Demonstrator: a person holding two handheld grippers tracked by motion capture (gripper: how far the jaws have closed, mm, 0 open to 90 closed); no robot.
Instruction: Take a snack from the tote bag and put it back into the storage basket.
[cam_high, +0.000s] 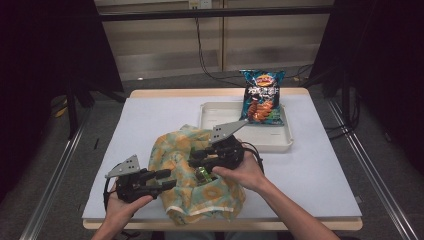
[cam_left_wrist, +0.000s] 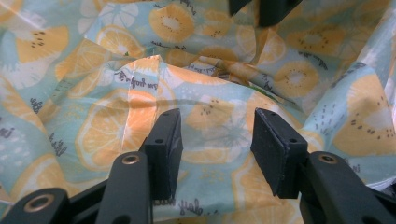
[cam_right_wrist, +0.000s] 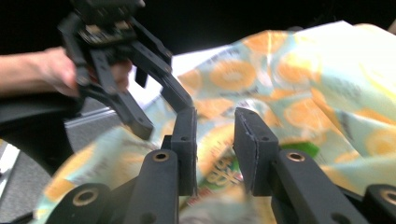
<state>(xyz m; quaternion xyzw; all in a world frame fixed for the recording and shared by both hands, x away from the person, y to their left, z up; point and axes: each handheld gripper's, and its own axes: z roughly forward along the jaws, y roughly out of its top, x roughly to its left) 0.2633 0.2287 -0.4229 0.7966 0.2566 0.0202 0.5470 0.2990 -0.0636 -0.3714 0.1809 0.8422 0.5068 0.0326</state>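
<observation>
A cloth bag (cam_high: 200, 170) printed with orange and kiwi slices lies crumpled at the table's front middle. My left gripper (cam_high: 167, 179) stands open at the bag's left edge, and its jaws (cam_left_wrist: 215, 135) hover just over the printed cloth (cam_left_wrist: 140, 93) with nothing between them. My right gripper (cam_high: 196, 160) hangs over the bag's middle, pointing left, its jaws (cam_right_wrist: 215, 135) apart. A green and yellow packet (cam_high: 202, 175) peeks from the bag's folds and appears blurred (cam_right_wrist: 224, 175) just beyond those jaws. The left gripper (cam_right_wrist: 166, 116) faces them from farther off.
A white tray (cam_high: 280, 140) sits at the back right of the white table mat (cam_high: 310, 170) and holds a dark blue chip bag (cam_high: 261, 97) propped on its far rim. Black frame posts stand on both sides of the table.
</observation>
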